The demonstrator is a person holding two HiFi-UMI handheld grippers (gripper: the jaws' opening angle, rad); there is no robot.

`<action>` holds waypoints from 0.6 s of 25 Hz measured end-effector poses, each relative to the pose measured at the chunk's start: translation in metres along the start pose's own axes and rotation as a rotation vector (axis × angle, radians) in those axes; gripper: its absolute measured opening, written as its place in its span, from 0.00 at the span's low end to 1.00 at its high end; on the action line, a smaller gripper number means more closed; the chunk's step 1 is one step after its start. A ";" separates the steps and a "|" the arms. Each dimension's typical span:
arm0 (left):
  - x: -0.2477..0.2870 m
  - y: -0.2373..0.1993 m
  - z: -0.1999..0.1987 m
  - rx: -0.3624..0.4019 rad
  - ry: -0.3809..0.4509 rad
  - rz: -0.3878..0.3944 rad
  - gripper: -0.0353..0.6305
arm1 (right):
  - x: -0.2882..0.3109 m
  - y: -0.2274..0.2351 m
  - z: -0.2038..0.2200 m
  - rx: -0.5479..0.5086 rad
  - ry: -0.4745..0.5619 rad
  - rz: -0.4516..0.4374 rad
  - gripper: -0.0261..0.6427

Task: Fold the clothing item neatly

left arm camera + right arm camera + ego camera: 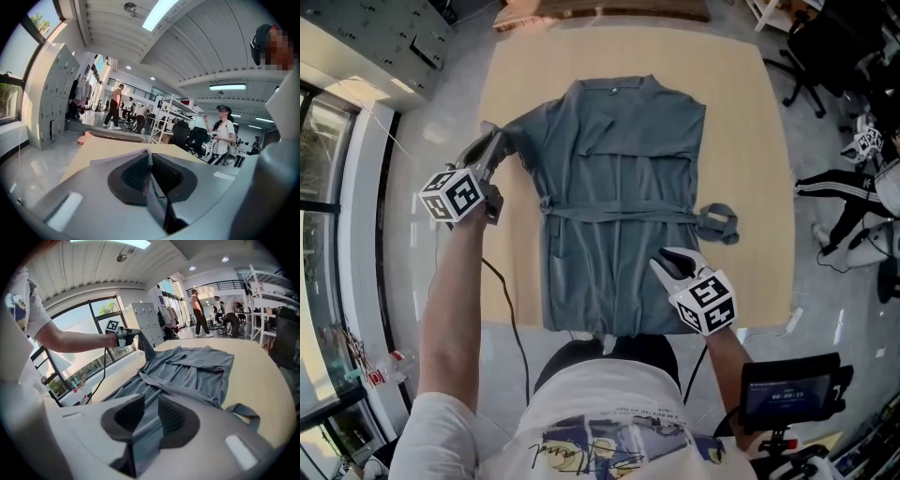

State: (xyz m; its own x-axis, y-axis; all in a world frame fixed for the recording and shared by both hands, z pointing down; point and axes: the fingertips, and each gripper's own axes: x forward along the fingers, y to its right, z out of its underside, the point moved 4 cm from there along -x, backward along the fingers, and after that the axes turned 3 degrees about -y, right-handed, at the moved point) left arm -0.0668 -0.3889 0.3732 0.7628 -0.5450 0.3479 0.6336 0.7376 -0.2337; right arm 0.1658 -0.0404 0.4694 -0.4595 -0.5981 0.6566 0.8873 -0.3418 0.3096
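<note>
1. One grey robe lies flat on a pale wooden table, collar at the far end and hem at the near edge, roughly centred left to right.
2. A belt of the same cloth crosses the waist. Its loose end lies bunched on the table just right of the robe.
3. Left gripper – at the far left side of the robe, clamped on the end of the left sleeve. In the left gripper view its jaws stand almost together with a thin fold of grey cloth pinched between them.
4. From the right gripper view, the left gripper is above the table and the sleeve end hangs from it, lifted off the surface.
5. Right gripper – at the near right part of the robe, close to the hem. Its own view shows the jaws closed on a strip of the robe, with cloth running down between the pads.
6. The rest of the robe rests on the table, body smooth, with the right side already folded inward.
7. Background: lockers at left, and people standing far off in the room.
</note>
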 end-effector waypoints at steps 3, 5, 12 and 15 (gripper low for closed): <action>0.013 0.021 -0.001 0.046 -0.019 0.038 0.09 | -0.002 0.003 0.004 0.005 0.010 0.005 0.16; 0.021 0.034 -0.003 0.072 -0.026 0.060 0.09 | -0.003 0.005 0.006 0.013 0.016 0.009 0.16; 0.051 0.073 -0.002 0.148 -0.066 0.121 0.09 | -0.006 0.010 0.017 0.042 0.028 0.017 0.16; 0.064 0.091 -0.001 0.195 -0.090 0.151 0.09 | -0.007 0.011 0.020 0.054 0.034 0.022 0.16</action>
State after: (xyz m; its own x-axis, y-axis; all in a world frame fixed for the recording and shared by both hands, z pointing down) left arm 0.0397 -0.3568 0.3736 0.8268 -0.3918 0.4036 0.4700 0.8754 -0.1129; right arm 0.1795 -0.0258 0.4819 -0.4406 -0.6297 0.6398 0.8974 -0.2897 0.3328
